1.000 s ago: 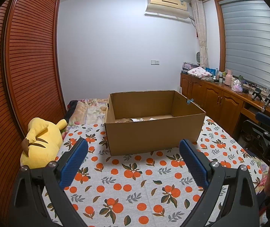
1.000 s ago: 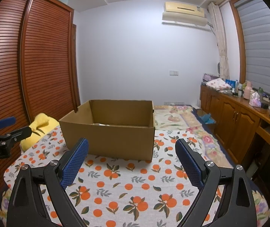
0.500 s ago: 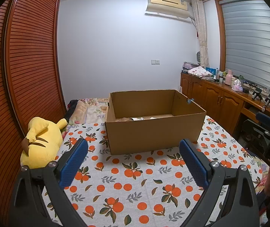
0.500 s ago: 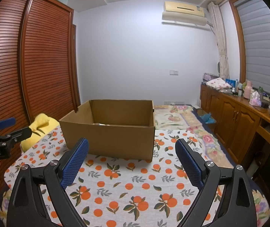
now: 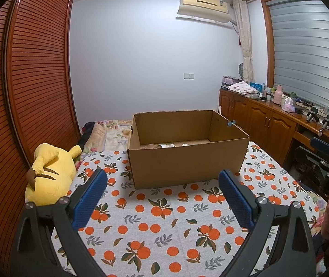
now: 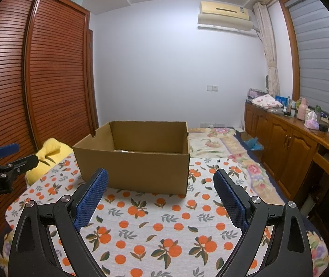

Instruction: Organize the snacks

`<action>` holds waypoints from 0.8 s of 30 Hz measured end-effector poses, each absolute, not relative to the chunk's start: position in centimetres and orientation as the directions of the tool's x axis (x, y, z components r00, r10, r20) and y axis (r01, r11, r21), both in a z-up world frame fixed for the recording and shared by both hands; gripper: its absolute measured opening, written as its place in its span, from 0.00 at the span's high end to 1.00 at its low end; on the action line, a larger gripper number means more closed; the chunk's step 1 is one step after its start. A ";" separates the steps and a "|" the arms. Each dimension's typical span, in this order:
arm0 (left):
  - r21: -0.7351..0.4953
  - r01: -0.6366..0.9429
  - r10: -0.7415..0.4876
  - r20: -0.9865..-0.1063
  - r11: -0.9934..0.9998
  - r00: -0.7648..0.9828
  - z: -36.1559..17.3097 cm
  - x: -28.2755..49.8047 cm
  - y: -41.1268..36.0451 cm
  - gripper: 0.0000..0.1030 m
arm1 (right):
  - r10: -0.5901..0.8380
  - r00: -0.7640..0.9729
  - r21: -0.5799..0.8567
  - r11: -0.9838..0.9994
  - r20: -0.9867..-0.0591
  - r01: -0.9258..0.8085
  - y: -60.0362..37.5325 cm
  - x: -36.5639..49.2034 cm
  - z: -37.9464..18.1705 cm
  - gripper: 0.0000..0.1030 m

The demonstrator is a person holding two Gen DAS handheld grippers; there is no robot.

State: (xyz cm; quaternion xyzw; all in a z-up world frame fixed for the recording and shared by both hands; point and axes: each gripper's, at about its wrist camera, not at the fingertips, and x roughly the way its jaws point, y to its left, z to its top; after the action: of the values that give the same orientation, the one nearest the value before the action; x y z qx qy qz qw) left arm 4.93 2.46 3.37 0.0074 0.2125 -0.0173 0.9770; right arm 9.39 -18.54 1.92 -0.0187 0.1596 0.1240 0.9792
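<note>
Snacks, only pale scraps visible, lie inside the cardboard box (image 5: 187, 159) on the orange-print bed (image 5: 164, 226), its long axis running 9 to 3. From the left tool (image 5: 162, 198) it sits at 12; from the right tool (image 6: 161, 196), near 11. Both gape empty, about equally near.
</note>
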 end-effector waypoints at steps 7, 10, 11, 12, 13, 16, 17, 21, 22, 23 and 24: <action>0.008 0.036 -0.030 -0.412 0.999 0.911 3.5 4.8 2.4 0.05 | 0.239 0.918 0.005 0.968 -0.318 -0.250 -18.5 9.3 1.8 0.08; 0.007 0.038 -0.032 -0.411 0.999 0.911 3.6 4.6 2.4 0.04 | 0.238 0.918 0.005 0.968 -0.319 -0.249 -18.5 9.3 1.8 0.08; 0.007 0.037 -0.031 -0.411 0.999 0.911 3.6 4.6 2.3 0.04 | 0.237 0.918 0.005 0.969 -0.319 -0.249 -18.5 9.3 1.8 0.08; 0.007 0.037 -0.031 -0.411 0.999 0.911 3.6 4.6 2.5 0.04 | 0.237 0.918 0.006 0.969 -0.318 -0.248 -18.5 9.2 1.8 0.08; 0.007 0.038 -0.032 -0.412 0.999 0.911 3.6 4.6 2.4 0.04 | 0.237 0.918 0.005 0.969 -0.318 -0.249 -18.5 9.3 1.8 0.08; 0.006 0.037 -0.031 -0.411 0.999 0.911 3.6 4.6 2.4 0.04 | 0.238 0.917 0.006 0.968 -0.319 -0.249 -18.5 9.3 1.8 0.08; 0.006 0.038 -0.032 -0.411 0.999 0.911 3.6 4.6 2.4 0.04 | 0.238 0.918 0.006 0.969 -0.319 -0.249 -18.5 9.3 1.8 0.08; 0.006 0.037 -0.032 -0.411 0.999 0.911 3.6 4.6 2.4 0.04 | 0.238 0.917 0.006 0.969 -0.319 -0.249 -18.5 9.3 1.8 0.08; 0.007 0.038 -0.032 -0.411 0.999 0.911 3.6 4.6 2.4 0.04 | 0.238 0.917 0.006 0.968 -0.319 -0.249 -18.5 9.3 1.8 0.08; 0.007 0.037 -0.031 -0.411 0.999 0.911 3.6 4.6 2.4 0.04 | 0.237 0.918 0.005 0.969 -0.318 -0.249 -18.6 9.3 1.8 0.08; 0.007 0.036 -0.030 -0.411 0.999 0.911 3.6 4.6 2.4 0.04 | 0.238 0.918 0.005 0.969 -0.317 -0.249 -18.5 9.2 1.8 0.08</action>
State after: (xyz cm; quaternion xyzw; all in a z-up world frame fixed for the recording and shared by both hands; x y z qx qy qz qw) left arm 4.59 2.37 3.64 0.0073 0.2101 -0.0171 0.9775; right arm 9.23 -18.54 1.77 -0.0177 0.1596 0.1242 0.9792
